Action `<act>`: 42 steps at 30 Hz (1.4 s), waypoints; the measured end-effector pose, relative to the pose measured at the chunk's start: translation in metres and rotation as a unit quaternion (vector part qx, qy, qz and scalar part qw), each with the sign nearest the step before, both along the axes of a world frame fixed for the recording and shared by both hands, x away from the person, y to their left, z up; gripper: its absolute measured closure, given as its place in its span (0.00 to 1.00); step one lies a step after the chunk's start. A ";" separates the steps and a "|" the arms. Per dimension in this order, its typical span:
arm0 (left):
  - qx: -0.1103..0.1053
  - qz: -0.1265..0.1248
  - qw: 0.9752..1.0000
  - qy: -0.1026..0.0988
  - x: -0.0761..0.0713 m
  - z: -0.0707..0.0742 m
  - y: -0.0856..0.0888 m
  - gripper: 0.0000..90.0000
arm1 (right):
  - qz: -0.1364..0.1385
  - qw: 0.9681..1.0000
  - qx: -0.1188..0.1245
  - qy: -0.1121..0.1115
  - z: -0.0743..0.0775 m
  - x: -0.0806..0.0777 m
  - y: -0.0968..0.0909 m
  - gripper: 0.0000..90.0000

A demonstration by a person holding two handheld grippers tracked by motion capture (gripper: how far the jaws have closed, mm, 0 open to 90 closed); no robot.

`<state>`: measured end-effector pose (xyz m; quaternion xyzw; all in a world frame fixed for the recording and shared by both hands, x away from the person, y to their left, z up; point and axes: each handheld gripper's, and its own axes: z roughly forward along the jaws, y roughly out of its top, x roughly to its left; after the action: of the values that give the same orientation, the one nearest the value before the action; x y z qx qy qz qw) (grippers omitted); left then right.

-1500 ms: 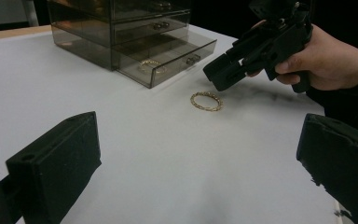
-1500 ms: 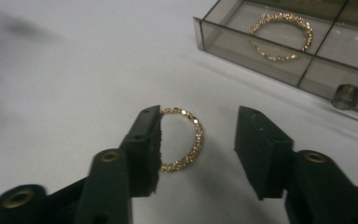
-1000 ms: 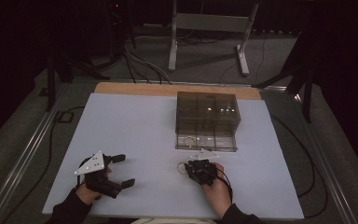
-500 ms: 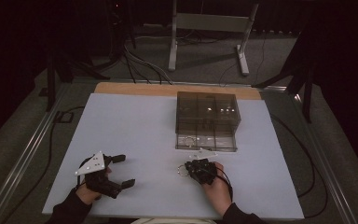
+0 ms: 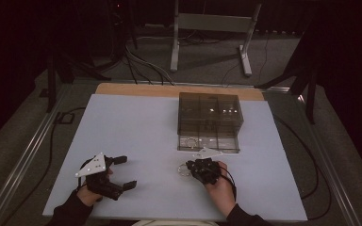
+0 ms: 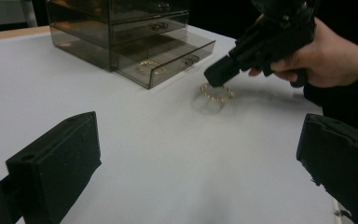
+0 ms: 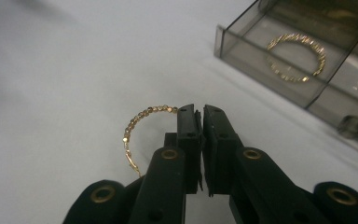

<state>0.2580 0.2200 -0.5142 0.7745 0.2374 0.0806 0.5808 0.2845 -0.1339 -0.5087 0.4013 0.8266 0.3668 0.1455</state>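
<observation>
Right gripper pinching a gold bracelet on the white table, beside an open drawer box.

In the lower middle of the high view, the right gripper [image 5: 194, 165] has its jaws closed on the rim of the bracelet [image 7: 142, 125], a beaded ring lying flat on the table [image 5: 132, 127] with no long axis to speak of. At lower left the left gripper [image 5: 122, 172] rests with jaws wide open, holding nothing. The smoky clear drawer box [image 5: 209, 113] sits just above the right gripper; its bottom drawer [image 7: 279, 70] is pulled out toward the bottom of the frame and holds a second bracelet [image 7: 298, 56]. Grey floor, cables and a metal stand [image 5: 212, 33] lie beyond in a dark room.
</observation>
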 end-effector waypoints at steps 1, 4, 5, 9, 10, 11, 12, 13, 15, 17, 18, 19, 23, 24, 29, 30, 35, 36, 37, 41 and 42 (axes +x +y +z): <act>-0.001 0.001 1.000 0.000 0.000 0.000 0.000 0.01 | 0.000 1.000 0.002 -0.002 0.002 0.001 0.000 0.96; -0.001 0.002 1.000 0.000 0.000 0.000 0.000 0.01 | -0.002 1.000 0.005 -0.006 0.007 0.003 -0.002 0.96; 0.000 0.002 1.000 0.001 0.000 0.000 0.000 0.01 | -0.003 1.000 0.006 -0.007 0.009 0.004 -0.003 0.96; -0.003 0.001 1.000 0.001 0.000 0.000 0.000 0.01 | -0.003 1.000 0.008 -0.016 0.016 0.008 -0.004 0.96; -0.002 0.001 1.000 0.000 0.000 0.000 0.000 0.01 | -0.004 1.000 0.009 -0.018 0.018 0.009 -0.004 0.96; 0.000 0.000 1.000 0.000 0.000 0.000 0.000 0.01 | -0.005 1.000 0.011 -0.018 0.020 0.010 -0.004 0.96; 0.000 0.000 1.000 0.000 0.000 0.000 0.000 0.01 | -0.005 1.000 0.011 -0.020 0.021 0.011 -0.004 0.96; -0.002 0.001 1.000 0.001 0.000 0.000 0.000 0.01 | -0.005 1.000 0.010 -0.021 0.022 0.012 -0.005 0.96; -0.002 0.001 1.000 0.001 0.000 0.000 0.000 0.01 | -0.007 1.000 0.011 -0.023 0.025 0.014 -0.005 0.96; 0.000 0.000 1.000 0.001 0.000 0.000 0.000 0.01 | -0.007 1.000 0.013 -0.023 0.028 0.017 -0.006 0.96; -0.001 0.000 1.000 0.000 0.000 0.000 0.000 0.01 | -0.009 1.000 0.014 -0.025 0.029 0.018 -0.006 0.96; -0.003 0.001 1.000 0.001 0.001 0.000 0.000 0.01 | -0.009 1.000 0.014 -0.026 0.030 0.019 -0.006 0.96; -0.003 0.000 1.000 0.001 0.000 0.000 0.000 0.01 | -0.013 0.999 0.018 -0.028 0.035 0.025 -0.007 0.96; -0.003 0.000 1.000 0.000 0.000 0.000 0.000 0.01 | -0.013 0.999 0.018 -0.029 0.036 0.027 -0.007 0.96; -0.002 0.000 1.000 0.001 0.000 0.000 0.000 0.01 | -0.018 0.999 0.018 -0.037 0.041 0.036 -0.006 0.96; -0.003 0.000 1.000 0.000 0.000 0.000 0.000 0.01 | -0.019 0.999 0.017 -0.038 0.042 0.037 -0.005 0.96; -0.002 0.000 1.000 0.000 0.000 0.000 0.000 0.01 | -0.027 0.999 0.019 -0.038 0.043 0.048 -0.004 0.96; -0.002 0.001 1.000 0.000 0.000 0.000 0.000 0.01 | -0.029 0.999 0.018 -0.039 0.043 0.050 -0.004 0.96; -0.004 0.001 1.000 0.000 0.000 0.000 0.000 0.01 | -0.030 0.999 0.018 -0.038 0.043 0.052 -0.004 0.96; -0.002 0.000 1.000 0.000 0.000 0.000 0.000 0.01 | -0.037 0.999 0.018 -0.034 0.040 0.062 -0.001 0.96; -0.003 0.001 1.000 0.000 0.000 0.000 0.000 0.01 | -0.038 0.999 0.016 -0.033 0.039 0.064 -0.001 0.96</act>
<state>0.2582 0.2204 -0.5141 0.7727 0.2380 0.0803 0.5830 0.3486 -0.1345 -0.4696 0.4220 0.7996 0.3876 0.1799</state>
